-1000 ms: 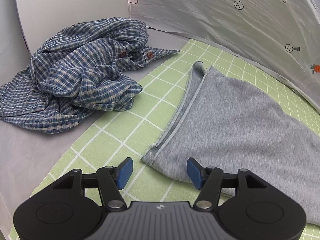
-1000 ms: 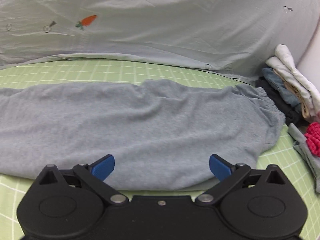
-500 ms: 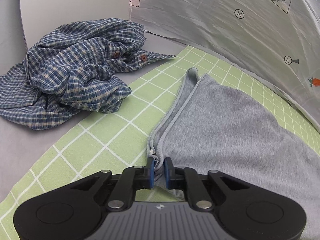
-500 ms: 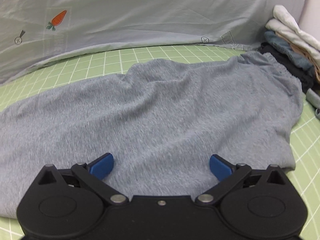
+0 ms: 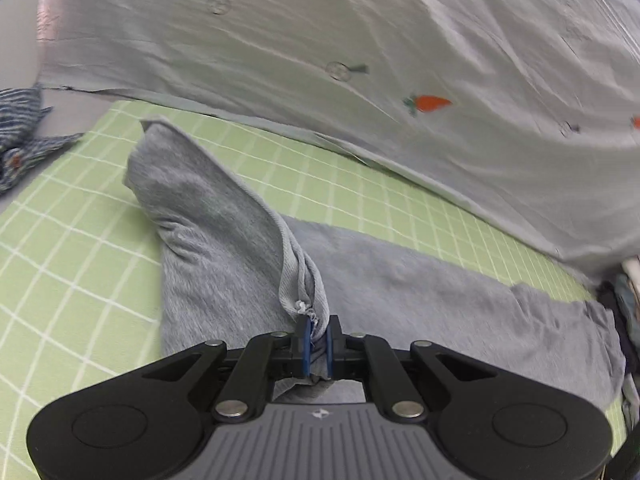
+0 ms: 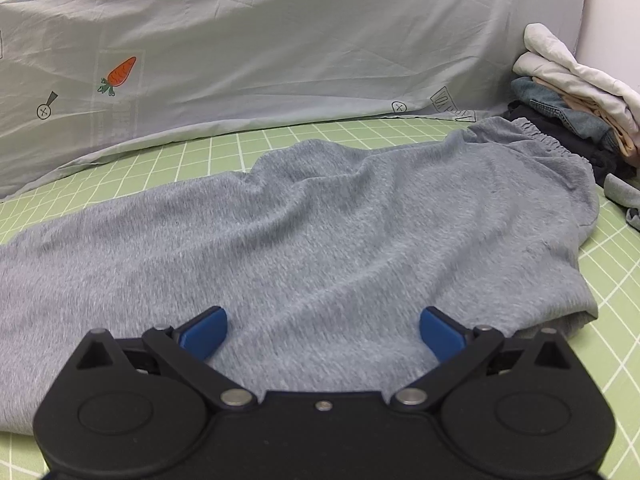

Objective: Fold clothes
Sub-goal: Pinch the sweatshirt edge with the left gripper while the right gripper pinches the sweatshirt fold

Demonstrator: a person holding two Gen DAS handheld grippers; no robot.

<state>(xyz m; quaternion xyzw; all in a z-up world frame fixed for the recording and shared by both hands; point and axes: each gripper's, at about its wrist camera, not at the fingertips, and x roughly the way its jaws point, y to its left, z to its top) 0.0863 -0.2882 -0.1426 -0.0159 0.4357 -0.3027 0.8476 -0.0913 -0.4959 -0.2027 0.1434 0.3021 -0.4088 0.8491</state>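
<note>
Grey sweatpants [image 5: 440, 304] lie across a green grid mat [image 5: 80, 240]. My left gripper [image 5: 317, 344] pinches the hem corner of the leg end [image 5: 208, 216] between its blue pads. That end is raised and doubled back over the rest of the leg. The jaws are opening slightly, with the cloth still pressed between them. In the right wrist view the sweatpants [image 6: 320, 220] spread out flat, elastic waistband [image 6: 536, 140] at the far right. My right gripper [image 6: 323, 336] hovers low over the near edge of the cloth, open, with nothing pinched.
A blue plaid shirt [image 5: 20, 136] lies crumpled off the mat's left end. Folded clothes [image 6: 568, 92] are stacked beyond the waistband at the right. A pale sheet with carrot prints [image 6: 280, 60] rises along the back. A small grey item [image 6: 624, 196] lies at the right edge.
My left gripper closed on the hem corner, then lifted it and carried it rightwards over the leg, leaving the plaid shirt at the left edge. My right gripper sank closer to the cloth, still open.
</note>
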